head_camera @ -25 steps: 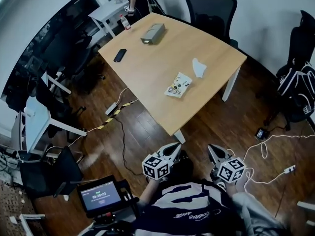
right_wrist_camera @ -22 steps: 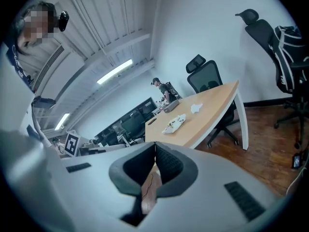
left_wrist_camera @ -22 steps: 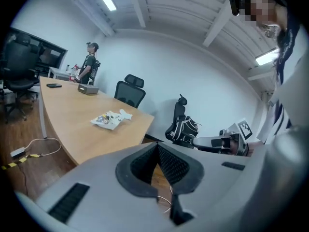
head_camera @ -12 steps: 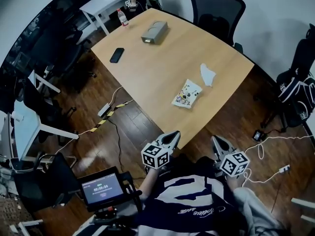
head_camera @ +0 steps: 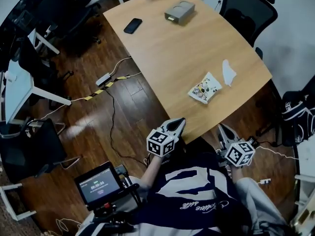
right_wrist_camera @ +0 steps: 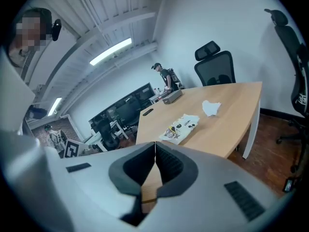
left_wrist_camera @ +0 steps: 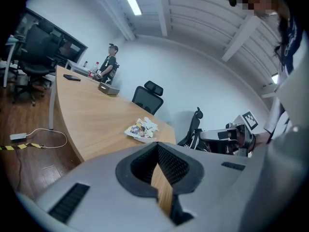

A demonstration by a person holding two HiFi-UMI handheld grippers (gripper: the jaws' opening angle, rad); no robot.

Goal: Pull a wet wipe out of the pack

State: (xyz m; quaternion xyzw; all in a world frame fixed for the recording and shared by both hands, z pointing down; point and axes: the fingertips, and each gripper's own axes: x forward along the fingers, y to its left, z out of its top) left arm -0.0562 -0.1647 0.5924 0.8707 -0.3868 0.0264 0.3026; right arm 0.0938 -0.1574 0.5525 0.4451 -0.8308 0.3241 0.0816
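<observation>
The wet wipe pack [head_camera: 205,88], white with a printed picture, lies flat near the table's near right corner; it also shows as the pack [left_wrist_camera: 141,129] in the left gripper view and the pack [right_wrist_camera: 180,127] in the right gripper view. A loose white wipe [head_camera: 228,72] rests just beyond it. My left gripper [head_camera: 179,124] is shut and empty, at the table's near edge. My right gripper [head_camera: 224,130] is shut and empty too, off the table's near corner. Both point toward the pack from a short way off.
The wooden table [head_camera: 172,48] also carries a grey box [head_camera: 179,11] and a black phone [head_camera: 133,25] at its far end. An office chair [head_camera: 247,14] stands behind the table. Cables and a power strip [head_camera: 103,79] lie on the floor at left. A person [left_wrist_camera: 109,62] stands at the far end.
Both grippers have come forward toward the table's near edge, and the pack now lies closer to them. The jaws stay shut throughout.
</observation>
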